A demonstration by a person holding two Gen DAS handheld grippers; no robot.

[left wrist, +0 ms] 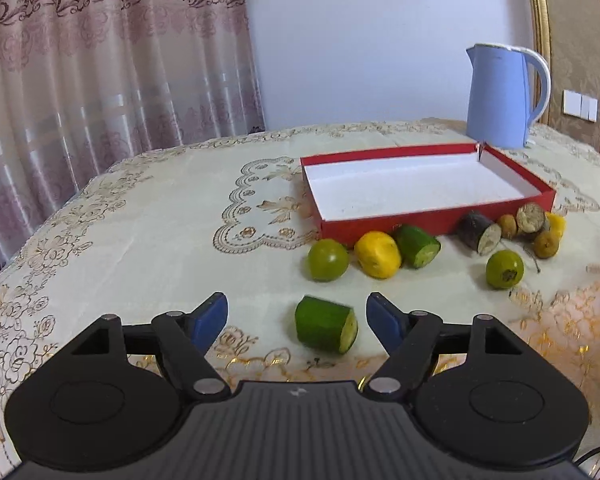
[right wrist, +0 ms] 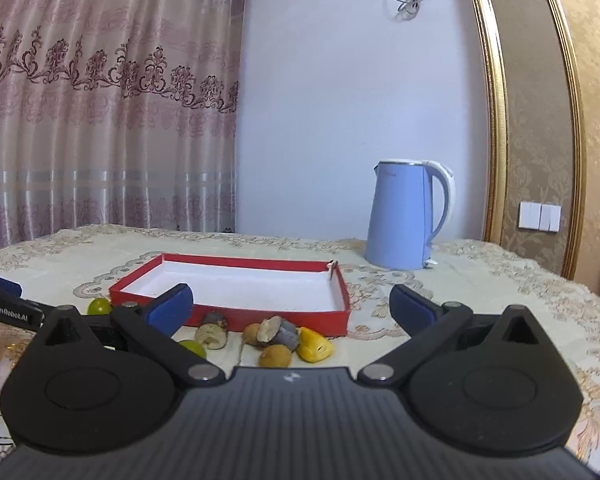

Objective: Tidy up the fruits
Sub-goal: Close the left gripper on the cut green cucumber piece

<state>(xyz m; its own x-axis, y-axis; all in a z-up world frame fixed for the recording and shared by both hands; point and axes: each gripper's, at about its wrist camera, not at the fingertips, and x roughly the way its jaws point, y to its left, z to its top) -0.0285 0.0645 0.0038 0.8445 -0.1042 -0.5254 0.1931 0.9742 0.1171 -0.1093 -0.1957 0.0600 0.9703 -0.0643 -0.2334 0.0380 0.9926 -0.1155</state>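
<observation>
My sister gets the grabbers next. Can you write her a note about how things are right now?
Left gripper: open, holding nothing; a cut green cucumber piece lies on the tablecloth between its fingers.
Right gripper: open, empty, above the table.
Red box: nothing in it.
All the fruit lies outside the box's near wall: two green round fruits, a lemon, another cucumber piece, a dark eggplant piece, small brown fruits and a yellow piece.
Done: nothing boxed yet.
Left: every piece, probably starting with the near cucumber.
</observation>
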